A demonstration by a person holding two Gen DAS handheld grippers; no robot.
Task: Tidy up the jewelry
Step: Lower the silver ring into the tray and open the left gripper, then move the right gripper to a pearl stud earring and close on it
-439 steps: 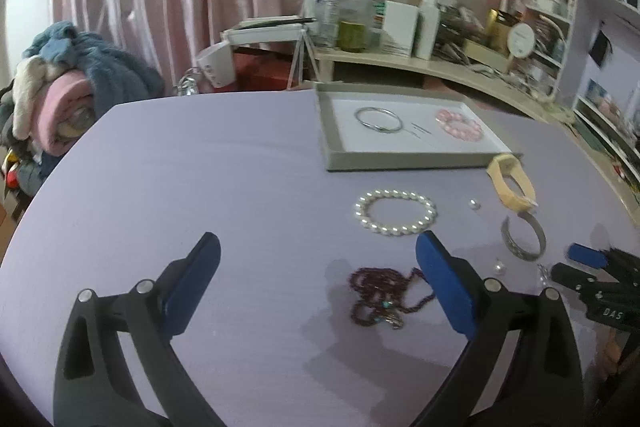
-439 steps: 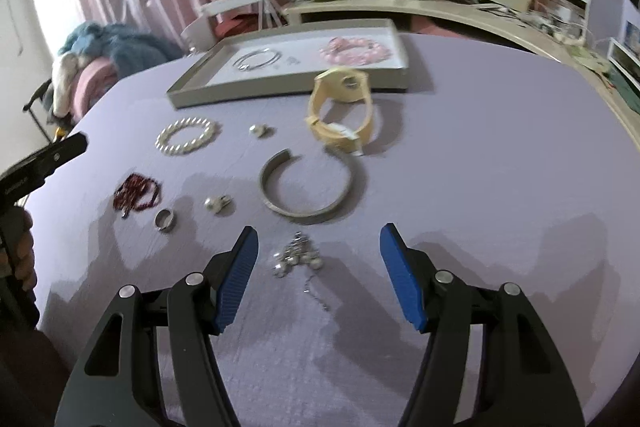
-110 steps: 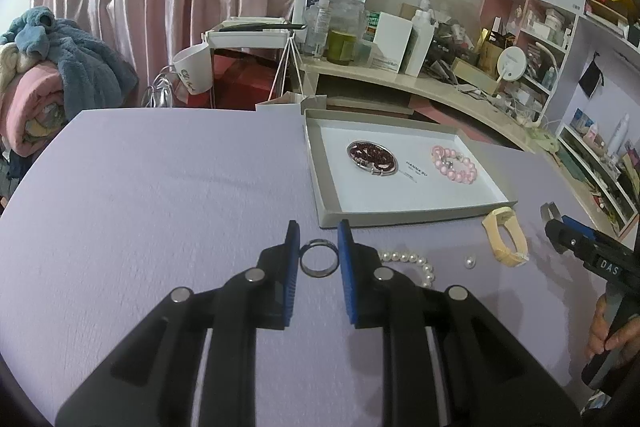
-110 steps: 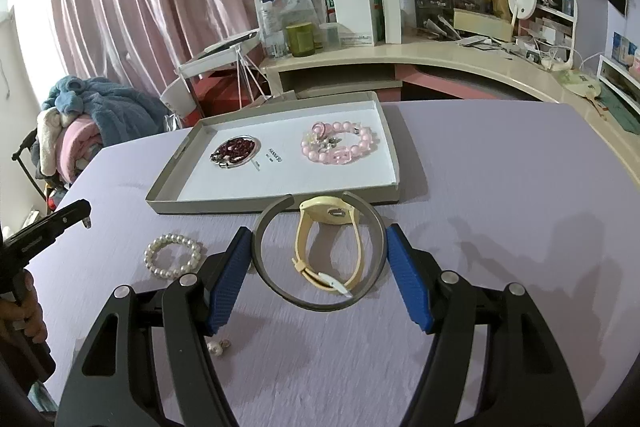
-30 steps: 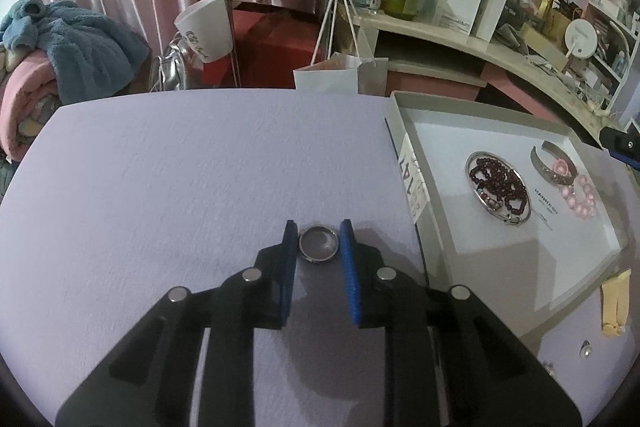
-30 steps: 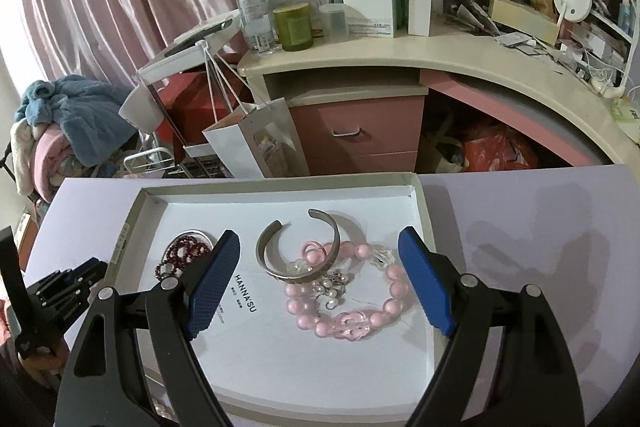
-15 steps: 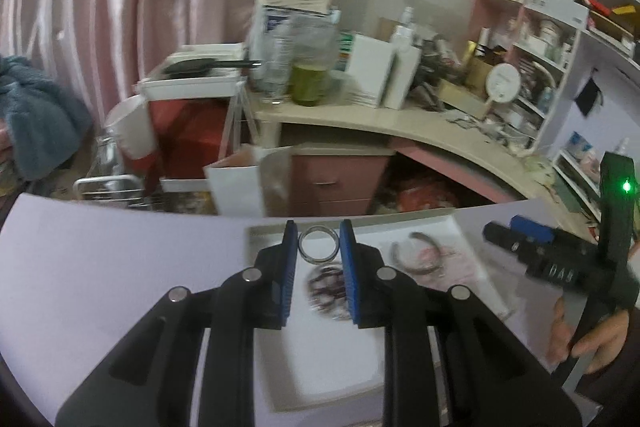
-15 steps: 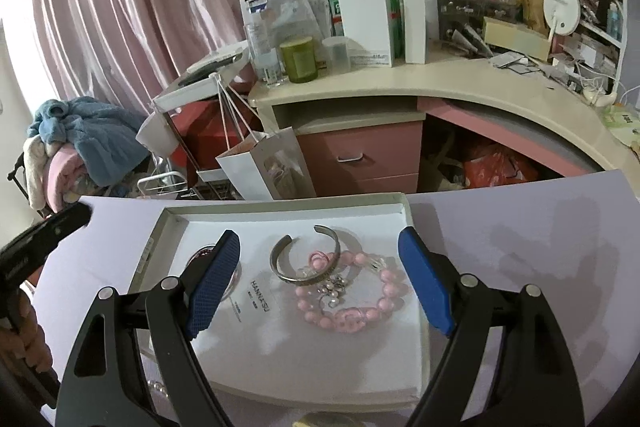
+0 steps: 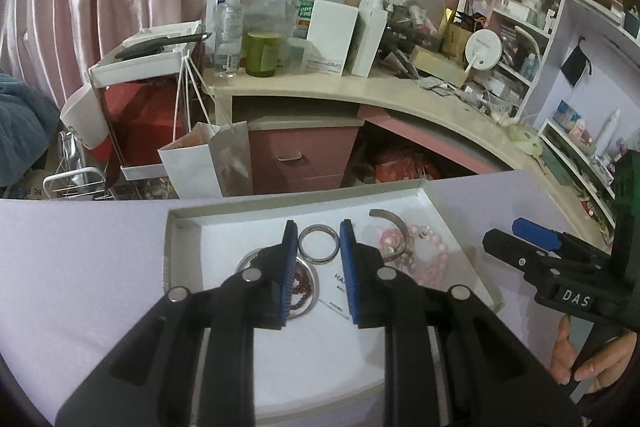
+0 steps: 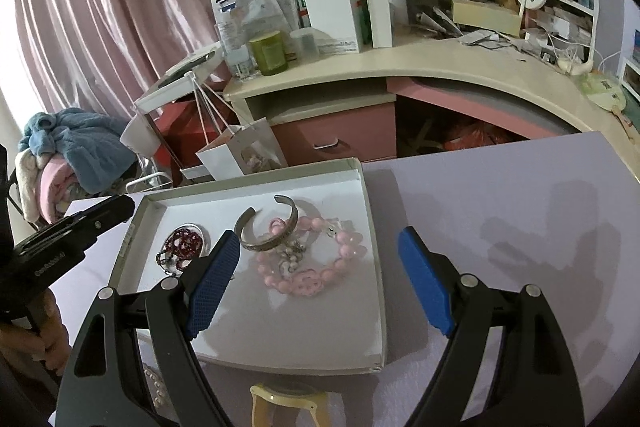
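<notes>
Lilac cloth covers the surface [image 10: 500, 187], and beyond its far edge stand a cluttered cream desk [image 10: 440, 67] with pink drawers, pink curtains [image 10: 100, 7] and a white paper bag [image 9: 208, 163]. A shallow grey tray [image 10: 374, 267] with a white floor lies on the cloth.

Fingers of the left gripper [image 9: 319, 242] stand nearly together, clamped on a metal ring [image 9: 319, 242] held above the tray; below and just left of them lies a round dish of dark red beads [image 9: 300, 287].

Fingers of the right gripper [image 10: 320, 279] stand wide apart and grip nothing. Ahead of them and between them, in the tray, a silver cuff bangle [image 10: 268, 227] rests against a pink bead bracelet [image 10: 320, 267] with small silvery pieces tangled in it, too fine to tell apart.

Behind the right fingers, outside the tray, a cream watch strap [image 10: 288, 407] is cut off by the frame, and a row of pearls [image 10: 154, 393] is mostly hidden by the left finger. The printed card in the tray is unreadable.
</notes>
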